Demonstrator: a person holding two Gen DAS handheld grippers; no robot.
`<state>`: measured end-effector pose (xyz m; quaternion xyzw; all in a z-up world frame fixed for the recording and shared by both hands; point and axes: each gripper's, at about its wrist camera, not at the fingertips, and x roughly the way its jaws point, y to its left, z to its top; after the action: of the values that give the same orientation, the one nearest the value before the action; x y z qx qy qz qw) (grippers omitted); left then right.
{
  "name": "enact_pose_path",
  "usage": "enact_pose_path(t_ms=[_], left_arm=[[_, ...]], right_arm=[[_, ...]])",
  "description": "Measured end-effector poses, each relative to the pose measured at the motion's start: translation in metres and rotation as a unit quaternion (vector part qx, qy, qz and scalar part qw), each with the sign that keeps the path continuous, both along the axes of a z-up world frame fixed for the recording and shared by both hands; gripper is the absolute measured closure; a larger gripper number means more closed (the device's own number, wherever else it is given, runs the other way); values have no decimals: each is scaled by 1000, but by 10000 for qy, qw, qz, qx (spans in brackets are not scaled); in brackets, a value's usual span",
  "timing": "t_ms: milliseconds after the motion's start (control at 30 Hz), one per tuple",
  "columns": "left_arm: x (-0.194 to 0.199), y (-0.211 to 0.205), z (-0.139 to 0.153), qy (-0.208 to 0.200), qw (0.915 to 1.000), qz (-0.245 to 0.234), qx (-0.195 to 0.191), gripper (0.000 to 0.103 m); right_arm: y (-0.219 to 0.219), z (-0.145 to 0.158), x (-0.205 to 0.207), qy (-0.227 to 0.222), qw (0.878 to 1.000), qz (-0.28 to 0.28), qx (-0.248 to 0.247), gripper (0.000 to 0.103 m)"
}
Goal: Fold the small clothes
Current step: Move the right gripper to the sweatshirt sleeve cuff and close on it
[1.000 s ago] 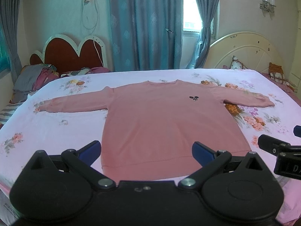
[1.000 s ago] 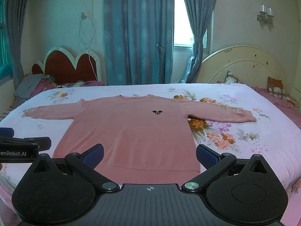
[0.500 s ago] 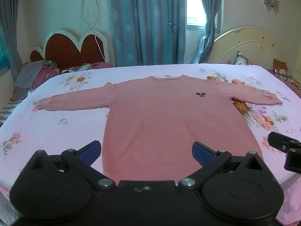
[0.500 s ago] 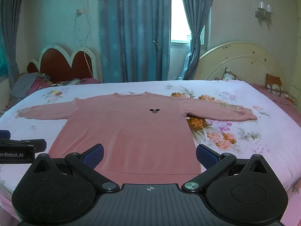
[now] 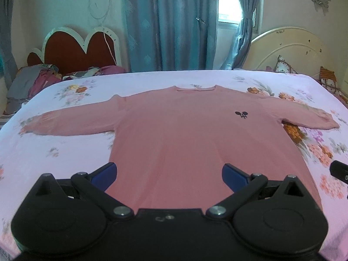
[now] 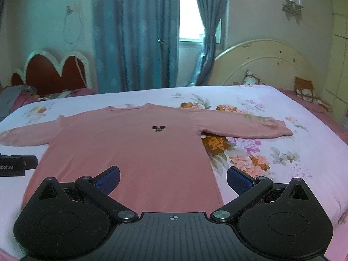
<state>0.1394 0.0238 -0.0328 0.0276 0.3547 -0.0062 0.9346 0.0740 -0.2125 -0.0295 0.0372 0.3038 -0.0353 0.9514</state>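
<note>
So I've got the pink long-sleeved sweatshirt [image 5: 195, 139] spread flat on the floral pink bedsheet [image 6: 271, 158], sleeves out to both sides, neck toward the blue curtains [image 5: 169, 24]. My left gripper [image 5: 169, 173] hangs over the sweatshirt's hem, fingers spread wide, gripping nothing. The right gripper [image 6: 173, 177] is also wide and empty, over the hem's right corner.

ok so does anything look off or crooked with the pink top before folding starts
Nothing stands out. The pink top lies flat and face up on the floral bedsheet, both sleeves spread out to the sides, small black logo showing. Both tongs, left and right, are open at its hem end, holding nothing.
</note>
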Motion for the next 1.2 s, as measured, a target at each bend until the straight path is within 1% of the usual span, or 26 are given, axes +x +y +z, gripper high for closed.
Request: enact_pose_path(t_ms=[233,333,433,600,767,900,1067,1133,1200], left_arm=[[58,5,-9,43,9999,-153,-61,0],[82,4,-12,58,9997,-234,-23,0],[101,6,-15,47,9996,-277,-42,0],[133,2,-25,158,9994,-302,-72,0],[154,-8,-34,143,9990,-402,-116,0],[173,-20,-42,209,9995,-228,-64,0],[194,-39,-51,220,9997,-107,-84,0],[200,-48,-57,207,9997,-79,-129,0],[208,-57,-62,241,9997,-9,-94,0]], right_arm=[[-8,-7,55,86,9992,-385,45,0],[-10,-7,76,102,9986,-517,19,0],[-13,-7,96,114,9979,-638,-6,0],[-28,-11,124,94,9968,-783,-122,0],[-63,-18,154,71,9952,-962,-161,0],[-100,-24,178,10,9947,-1014,-140,0],[-146,-41,209,158,9944,-1037,-148,0],[-166,-50,220,232,9939,-1071,-119,0],[-187,-60,229,290,9927,-1163,-105,0]])
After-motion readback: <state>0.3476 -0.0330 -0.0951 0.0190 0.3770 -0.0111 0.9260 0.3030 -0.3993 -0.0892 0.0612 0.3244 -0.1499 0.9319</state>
